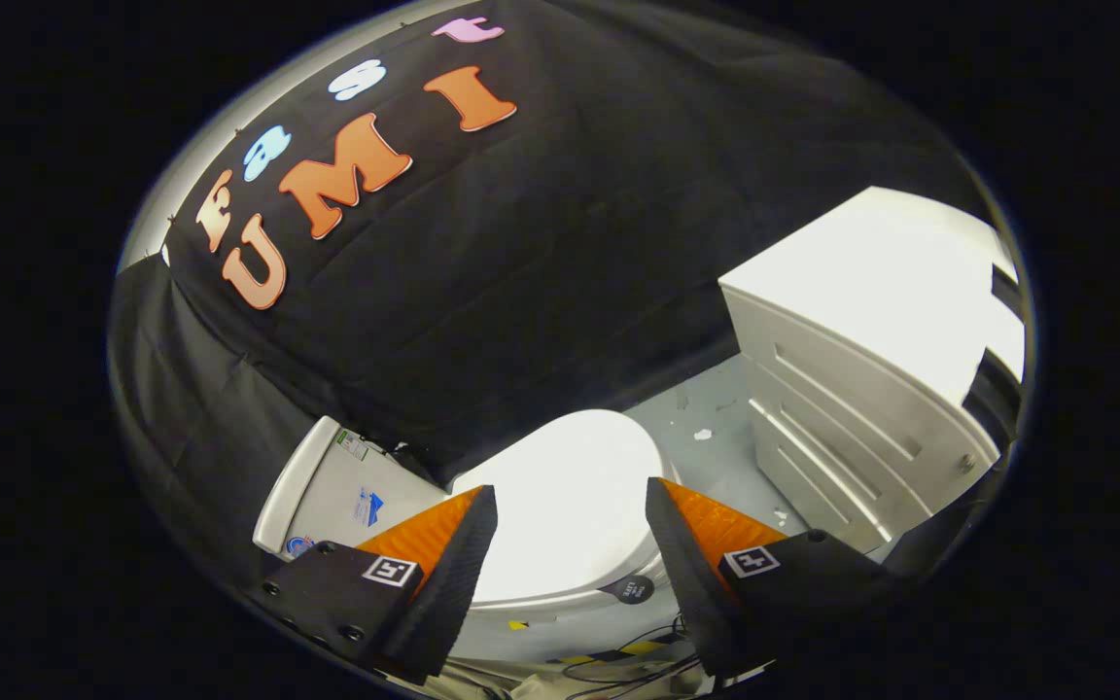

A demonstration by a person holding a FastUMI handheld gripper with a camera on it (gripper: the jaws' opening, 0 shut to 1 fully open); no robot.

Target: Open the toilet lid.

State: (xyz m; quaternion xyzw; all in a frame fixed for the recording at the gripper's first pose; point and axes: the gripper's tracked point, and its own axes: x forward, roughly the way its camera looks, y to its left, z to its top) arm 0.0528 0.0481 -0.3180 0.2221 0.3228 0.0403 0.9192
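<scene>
A white toilet stands below and ahead of my fingers, its lid point(565, 506) lying flat and closed over the bowl. The white tank point(327, 486), with small stickers on its face, adjoins the lid on the side of my left finger. My gripper point(570, 498) hovers above the lid, open, with a wide gap between the fingers and nothing held. Both fingertips point(480, 515) frame the lid from above, and I cannot tell any contact with it. A small dark round tag point(630, 588) sits on the toilet's side near my right finger.
A white cabinet point(861, 389) with drawers stands beyond my right finger, across a strip of grey floor point(706, 418) with white scuffs. Black cloth hangs behind the toilet. Cables and yellow-black tape point(618, 651) lie on the floor beneath the fingers.
</scene>
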